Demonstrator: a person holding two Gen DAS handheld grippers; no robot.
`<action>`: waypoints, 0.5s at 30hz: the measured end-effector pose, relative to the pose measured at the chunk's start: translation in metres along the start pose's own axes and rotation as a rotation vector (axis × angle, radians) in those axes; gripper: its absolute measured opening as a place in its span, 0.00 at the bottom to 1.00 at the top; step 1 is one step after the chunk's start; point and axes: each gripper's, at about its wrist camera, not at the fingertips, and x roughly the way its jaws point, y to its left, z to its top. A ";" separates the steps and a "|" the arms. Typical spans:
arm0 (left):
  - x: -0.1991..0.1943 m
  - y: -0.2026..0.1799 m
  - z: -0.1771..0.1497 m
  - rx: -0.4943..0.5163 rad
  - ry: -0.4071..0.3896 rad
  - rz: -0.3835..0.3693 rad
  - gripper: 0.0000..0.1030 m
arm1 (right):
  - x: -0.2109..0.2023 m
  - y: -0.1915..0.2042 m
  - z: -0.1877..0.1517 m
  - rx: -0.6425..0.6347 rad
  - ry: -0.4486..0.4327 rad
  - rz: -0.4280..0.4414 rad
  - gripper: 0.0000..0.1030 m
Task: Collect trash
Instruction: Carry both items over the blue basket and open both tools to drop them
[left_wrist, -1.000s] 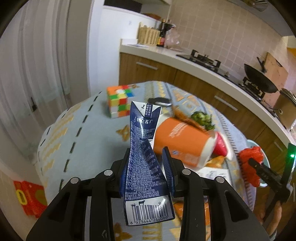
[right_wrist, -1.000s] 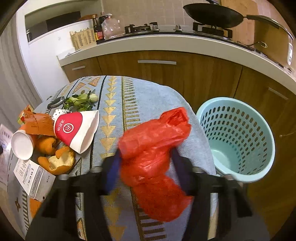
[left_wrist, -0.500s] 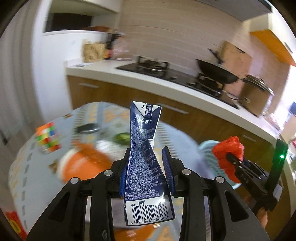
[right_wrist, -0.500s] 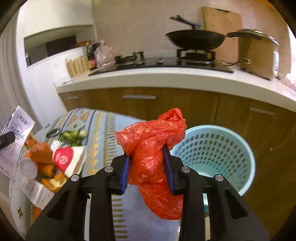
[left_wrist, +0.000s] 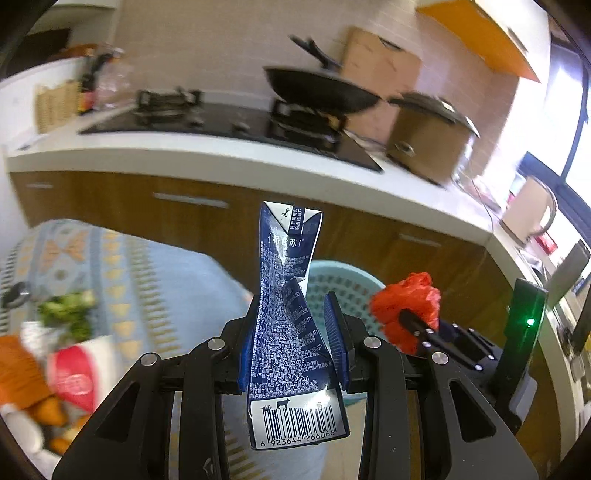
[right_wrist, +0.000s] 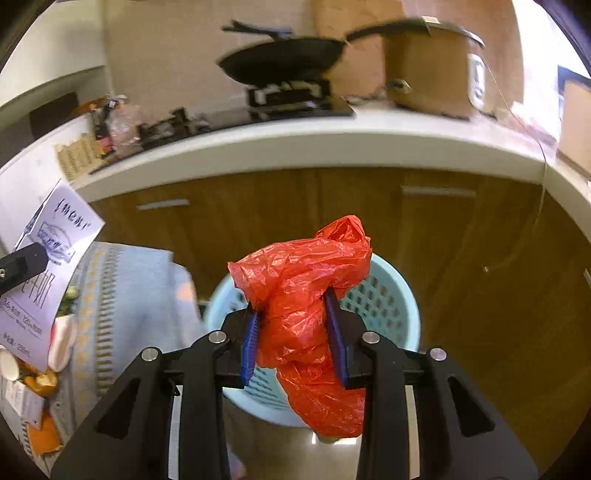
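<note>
Wooden cabinets (right_wrist: 288, 206) and the white counter (right_wrist: 332, 147) fill the background, with the patterned table (left_wrist: 155, 280) off to my left carrying scattered scraps, a red-and-white paper cup (left_wrist: 79, 369) among them. Below my right gripper (right_wrist: 294, 328) sits the pale blue basket (right_wrist: 391, 314), and I've got its fingers clamped on the crumpled red plastic bag (right_wrist: 306, 295), hanging right over the basket. My left gripper (left_wrist: 294, 336) is squeezed tight around a flattened blue milk carton (left_wrist: 290, 325), upright, in front of the basket.
</note>
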 end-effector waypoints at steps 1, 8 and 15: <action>0.011 -0.004 -0.001 0.002 0.017 -0.014 0.31 | 0.005 -0.004 -0.001 0.005 0.015 -0.006 0.29; 0.088 -0.026 -0.020 0.014 0.166 -0.080 0.31 | 0.039 -0.034 -0.019 0.044 0.127 -0.037 0.29; 0.130 -0.029 -0.037 0.018 0.251 -0.088 0.31 | 0.062 -0.042 -0.038 0.058 0.185 -0.034 0.31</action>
